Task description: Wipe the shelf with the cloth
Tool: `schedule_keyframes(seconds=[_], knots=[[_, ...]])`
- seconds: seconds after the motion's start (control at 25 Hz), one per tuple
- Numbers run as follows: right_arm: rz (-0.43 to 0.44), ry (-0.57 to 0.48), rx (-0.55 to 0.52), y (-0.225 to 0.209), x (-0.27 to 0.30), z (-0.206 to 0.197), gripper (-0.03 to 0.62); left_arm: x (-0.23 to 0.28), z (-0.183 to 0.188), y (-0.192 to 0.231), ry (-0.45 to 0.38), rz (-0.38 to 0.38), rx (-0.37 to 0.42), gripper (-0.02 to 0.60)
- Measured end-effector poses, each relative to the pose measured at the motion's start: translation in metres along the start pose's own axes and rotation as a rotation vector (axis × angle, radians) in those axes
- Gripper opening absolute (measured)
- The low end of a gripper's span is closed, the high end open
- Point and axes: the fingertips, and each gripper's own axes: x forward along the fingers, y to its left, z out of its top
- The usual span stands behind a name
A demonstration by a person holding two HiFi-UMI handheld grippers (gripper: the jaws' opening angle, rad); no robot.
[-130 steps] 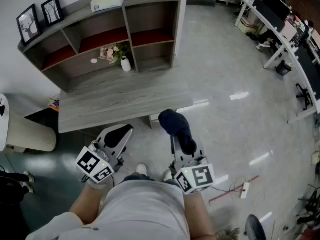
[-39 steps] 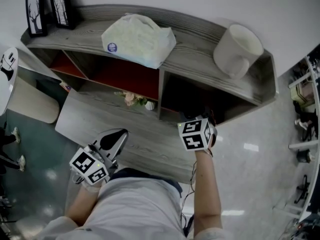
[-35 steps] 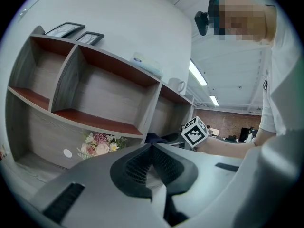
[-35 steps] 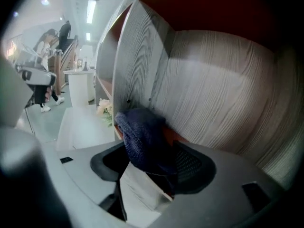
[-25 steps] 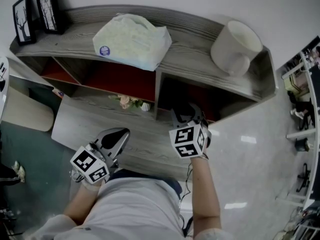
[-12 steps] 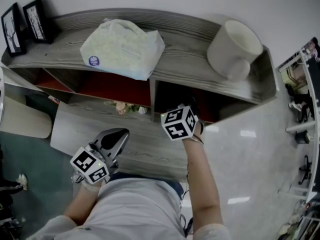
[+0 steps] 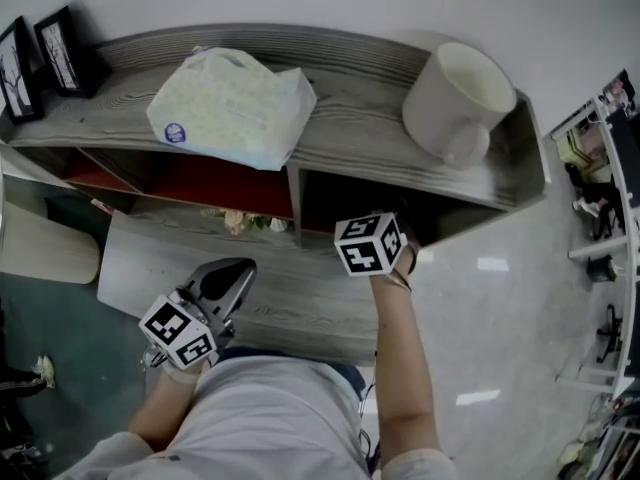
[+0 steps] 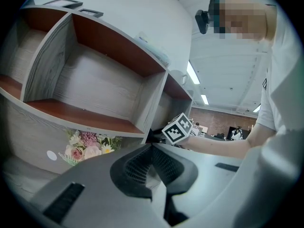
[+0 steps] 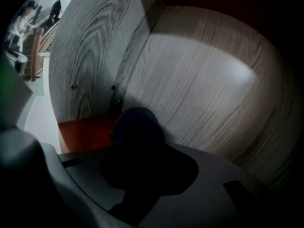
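At the far left of the curved grey wood-grain shelf unit [image 7: 355,73] stand 2 black picture frames [image 7: 45,48] on its top board, and just right of them lies a white crinkled plastic packet [image 7: 232,108]. Below the packet the open compartments show red-brown inner boards, and a small bunch of pink and white flowers [image 7: 243,222] sits at the back of the low grey wood-grain table [image 7: 300,303] in front of the unit. The left gripper [image 7: 228,280] hangs over the near edge of that table, well apart from the shelf, with its jaws together and nothing between them. To the right, the right gripper [image 9: 142,167] reaches into the dark compartment under the top board; its jaws are closing on a bunched dark blue cloth [image 9: 137,125] that fills the gap between them. The lump of cloth sticks out ahead of the tips, close to the compartment's grey back panel near its left corner, with a red-brown board beside it. Furthest right on the top board lies a white cylindrical mug [image 7: 458,96], tipped on its side.
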Motion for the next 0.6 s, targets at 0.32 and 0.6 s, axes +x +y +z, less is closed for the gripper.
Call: schedule_keyframes(seconds=[0.32, 0.6], knots=[[-0.059, 0.065, 0.029, -0.026, -0.015, -0.026, 0.084, 0.011, -0.002, -0.009, 0.008, -0.027, 0.008, 0.015], [-0.003, -0.053, 0.107, -0.019, -0.039, -0.004, 0.209, 0.013, -0.006, -0.011, 0.017, -0.033, 0.004, 0.015]])
